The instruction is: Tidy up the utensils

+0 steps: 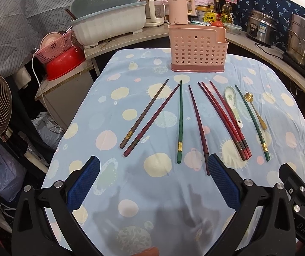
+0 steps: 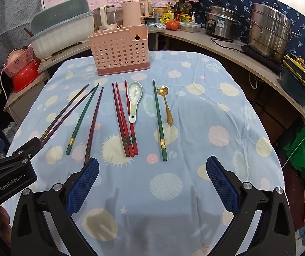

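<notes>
Left wrist view: left gripper (image 1: 152, 167) spread wide, blue pads (image 1: 83, 183) w/ nothing between them, hovering over the near part of the tablecloth (image 1: 152, 202); the inner face of its right finger overlaps the near end of a dark-red chopstick (image 1: 198, 125), contact cannot be told. Right wrist view: right gripper (image 2: 152, 168) likewise wide apart and holding nothing, above bare cloth near the table edge; the other gripper's black body shows at lower left. Utensils lie in a loose fan on the cloth beyond both tools, tips toward the far side. From left to right in the left wrist view: brown chopstick (image 1: 145, 115) and maroon chopstick (image 1: 152, 120) angled together, green chopstick (image 1: 180, 121) lying alone, the dark-red one, then three red chopsticks (image 1: 225, 119) bunched w/ butt ends touching. Just right of these, a white ceramic spoon (image 1: 233, 106), bowl up, beside the outermost red stick; next a 2nd green chopstick (image 1: 252, 123); beside it a gold spoon (image 1: 256, 111) w/ flower-shaped bowl. Pink perforated utensil holder (image 1: 197, 49) stands upright at the far end of the table, well apart from the utensils. Background: dish drainer (image 1: 107, 25), pink kettle (image 1: 180, 10), steel pots (image 2: 267, 32) on the counter.
</notes>
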